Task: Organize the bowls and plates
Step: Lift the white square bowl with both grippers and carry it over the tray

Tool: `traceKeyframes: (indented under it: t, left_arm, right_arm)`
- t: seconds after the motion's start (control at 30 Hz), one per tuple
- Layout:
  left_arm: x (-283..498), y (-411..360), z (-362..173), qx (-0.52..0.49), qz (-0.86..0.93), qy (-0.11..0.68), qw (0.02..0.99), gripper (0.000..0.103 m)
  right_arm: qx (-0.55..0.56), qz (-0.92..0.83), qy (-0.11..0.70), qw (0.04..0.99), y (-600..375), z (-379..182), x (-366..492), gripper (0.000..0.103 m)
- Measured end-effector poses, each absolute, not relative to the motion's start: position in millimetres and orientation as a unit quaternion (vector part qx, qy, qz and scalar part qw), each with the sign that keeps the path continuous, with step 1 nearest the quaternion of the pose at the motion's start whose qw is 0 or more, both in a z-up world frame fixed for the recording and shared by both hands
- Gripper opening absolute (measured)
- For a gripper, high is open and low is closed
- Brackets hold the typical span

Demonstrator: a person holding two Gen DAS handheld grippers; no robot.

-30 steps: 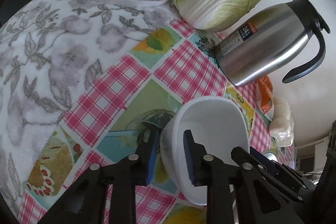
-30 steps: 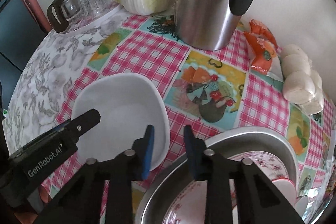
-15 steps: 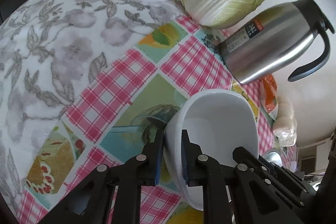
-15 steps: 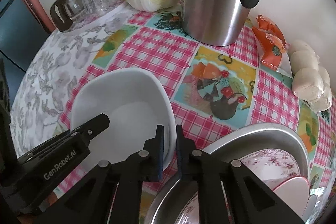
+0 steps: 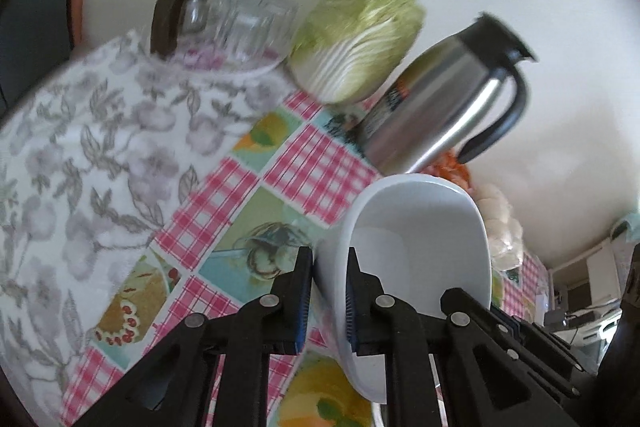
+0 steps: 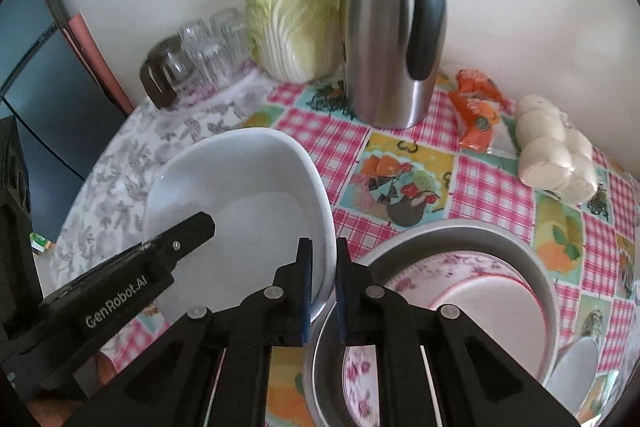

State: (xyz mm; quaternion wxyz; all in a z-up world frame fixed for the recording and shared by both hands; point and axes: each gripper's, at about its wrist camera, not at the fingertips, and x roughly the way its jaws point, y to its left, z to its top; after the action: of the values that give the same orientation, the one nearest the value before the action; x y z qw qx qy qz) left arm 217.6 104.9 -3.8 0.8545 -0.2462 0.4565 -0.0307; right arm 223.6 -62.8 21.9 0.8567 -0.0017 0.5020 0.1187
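Beside the round steel basin of floral plates, left gripper and right gripper each clamp opposite rims of a squarish white ceramic bowl, held tilted above the checked tablecloth.

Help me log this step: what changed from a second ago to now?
Both tools closed on the white bowl, the left tool on one side of its rim, the right tool on the opposite side, and lifted it off the tablecloth. The cabbage, thermos and metal basin of plates stayed put.
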Motion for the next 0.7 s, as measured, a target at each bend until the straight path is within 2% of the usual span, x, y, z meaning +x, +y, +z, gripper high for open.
traceKeyframes:
  t: [0.3,0.7]
  left_arm:
    - [192.9,80.0,26.3,-0.217,-0.060,0.437,0.871,0.017]
    - [159.9,39.9,54.4,-0.174,-0.082,0.412,0.891,0.017]
  right_arm:
    - [0.036,0.108,0.467,0.877,-86.2,54.3,183.7,0.011]
    - [0.088,0.091,0.430,0.894,-127.9,69.7,137.8,0.012]
